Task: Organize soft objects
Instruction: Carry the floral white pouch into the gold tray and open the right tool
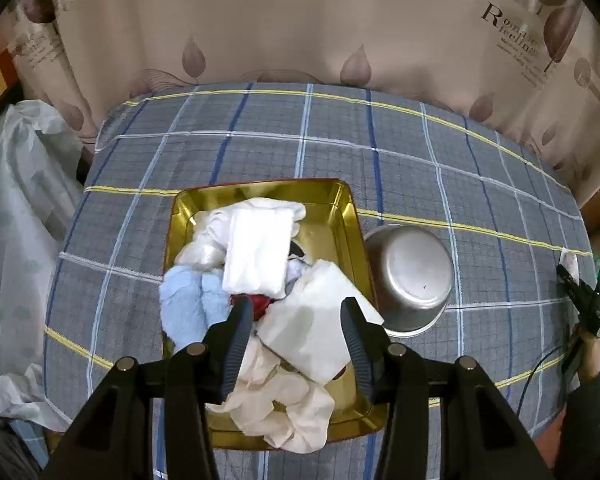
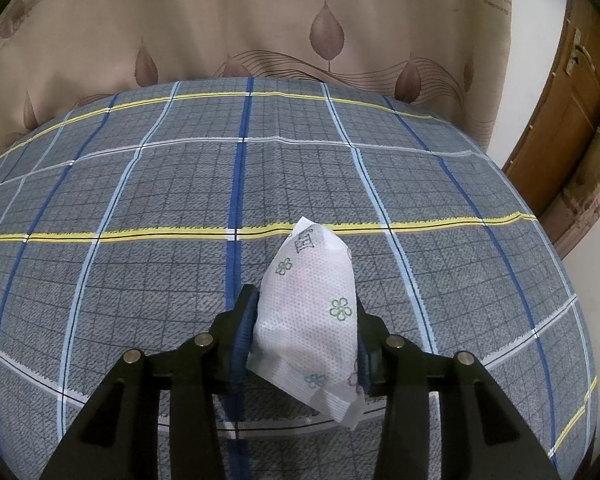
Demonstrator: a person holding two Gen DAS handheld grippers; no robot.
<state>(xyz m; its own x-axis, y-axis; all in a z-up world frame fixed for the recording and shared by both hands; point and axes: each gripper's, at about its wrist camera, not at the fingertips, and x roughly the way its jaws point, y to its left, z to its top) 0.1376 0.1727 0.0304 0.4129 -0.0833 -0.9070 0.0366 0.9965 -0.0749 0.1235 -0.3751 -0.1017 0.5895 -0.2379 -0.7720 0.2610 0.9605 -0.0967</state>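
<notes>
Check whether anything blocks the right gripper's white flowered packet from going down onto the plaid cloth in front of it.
Nothing visible does. The right gripper holds the white flowered packet between its fingers, and the plaid cloth ahead of it and to both sides lies bare in the right wrist view. The spot directly under the packet is hidden.

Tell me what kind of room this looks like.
Probably a bedroom at home: the work surface is a grey plaid bedsheet with blue and yellow stripes, a beige leaf-print curtain hangs behind it, and a brown wooden door stands at the right.
</notes>
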